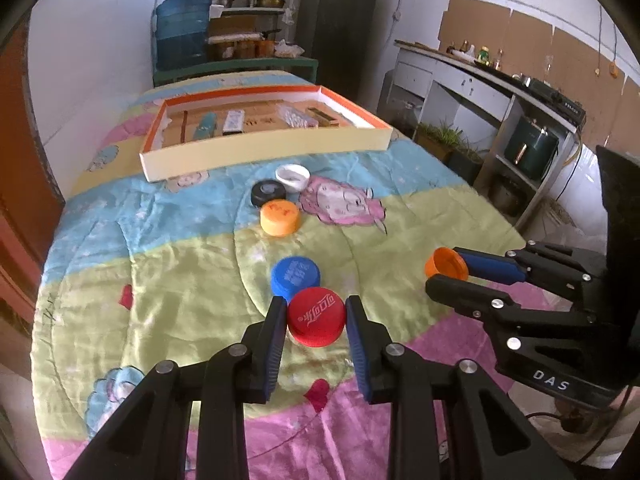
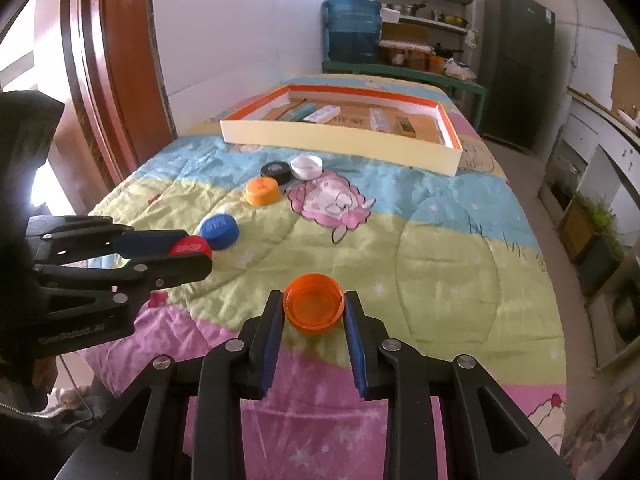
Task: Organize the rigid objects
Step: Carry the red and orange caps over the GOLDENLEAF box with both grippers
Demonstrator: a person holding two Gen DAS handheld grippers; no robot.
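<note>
two orange caps (image 2: pixel 314 309) (image 2: pixel 262 191), six caps total

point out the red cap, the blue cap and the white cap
red cap (image 1: pixel 316 321), left wrist view, on its printed top
blue cap (image 1: pixel 295 275), left wrist view, on its top face
white cap (image 2: pixel 306 167), right wrist view, on its open inside

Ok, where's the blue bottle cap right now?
The blue bottle cap lies on the quilt in the left wrist view, touching the far side of the red cap between the left gripper's fingers.
</note>
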